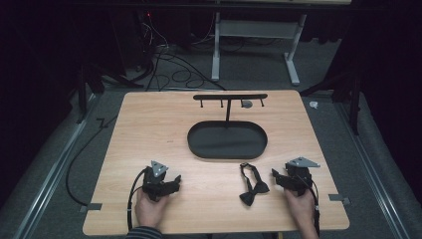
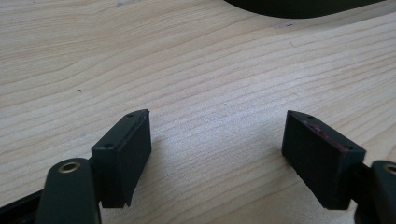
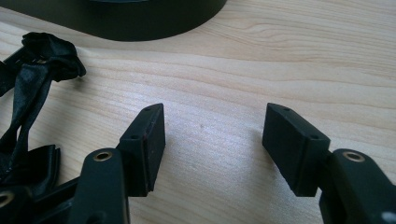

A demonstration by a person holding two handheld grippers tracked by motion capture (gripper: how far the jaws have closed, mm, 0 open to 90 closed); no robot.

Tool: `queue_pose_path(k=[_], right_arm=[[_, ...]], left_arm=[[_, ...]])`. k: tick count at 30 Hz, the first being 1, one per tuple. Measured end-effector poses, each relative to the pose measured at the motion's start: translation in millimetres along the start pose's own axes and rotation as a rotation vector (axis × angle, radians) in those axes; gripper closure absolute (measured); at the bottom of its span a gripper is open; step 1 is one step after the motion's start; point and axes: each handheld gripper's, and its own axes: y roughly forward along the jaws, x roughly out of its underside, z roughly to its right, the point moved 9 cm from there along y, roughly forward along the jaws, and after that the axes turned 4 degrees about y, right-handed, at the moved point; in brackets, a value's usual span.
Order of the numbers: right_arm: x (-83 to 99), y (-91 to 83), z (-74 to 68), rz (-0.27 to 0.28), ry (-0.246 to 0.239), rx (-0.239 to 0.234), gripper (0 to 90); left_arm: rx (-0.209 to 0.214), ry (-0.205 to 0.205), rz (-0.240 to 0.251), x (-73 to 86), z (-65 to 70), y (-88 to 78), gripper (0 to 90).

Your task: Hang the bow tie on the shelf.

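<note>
A black bow tie (image 1: 253, 186) with its strap lies flat on the wooden table (image 1: 149, 129), front right of centre. In the right gripper view the bow tie (image 3: 28, 98) sits to the left of the jaws. My right gripper (image 1: 276, 177) rests on the table just right of it, open, nothing between its pads (image 3: 212, 140). My left gripper (image 1: 175, 181) rests at the front left, open over bare wood (image 2: 217, 149). A black oval tray (image 1: 199, 144) with a T-shaped hanger stand (image 1: 229, 97) stands at the middle back.
The stand's crossbar carries several small hooks. Beyond the table are cables (image 1: 169, 69) on the floor and a white table frame (image 1: 249, 45). Bare wood lies between the two grippers and left of the tray.
</note>
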Motion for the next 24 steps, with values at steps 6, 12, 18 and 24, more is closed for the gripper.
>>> queue_pose_path(k=[6,12,18,24], right_arm=[[-0.2,0.4,-0.5,0.000,-0.003,0.004,40.4],[-0.4,0.7,-0.6,-0.001,-0.004,0.004,39.6],[-0.2,0.8,0.8,-0.005,0.008,0.020,36.0],[-0.4,-4.6,-1.3,-0.007,0.040,-0.014,40.0]], left_arm=[[0.001,-0.002,0.000,0.0,0.1,0.0,24.4],[0.003,-0.004,0.001,-0.1,0.0,-0.1,24.3],[0.004,-0.004,0.001,-0.1,0.0,-0.1,24.3],[0.003,-0.001,0.000,-0.1,0.0,0.1,24.3]])
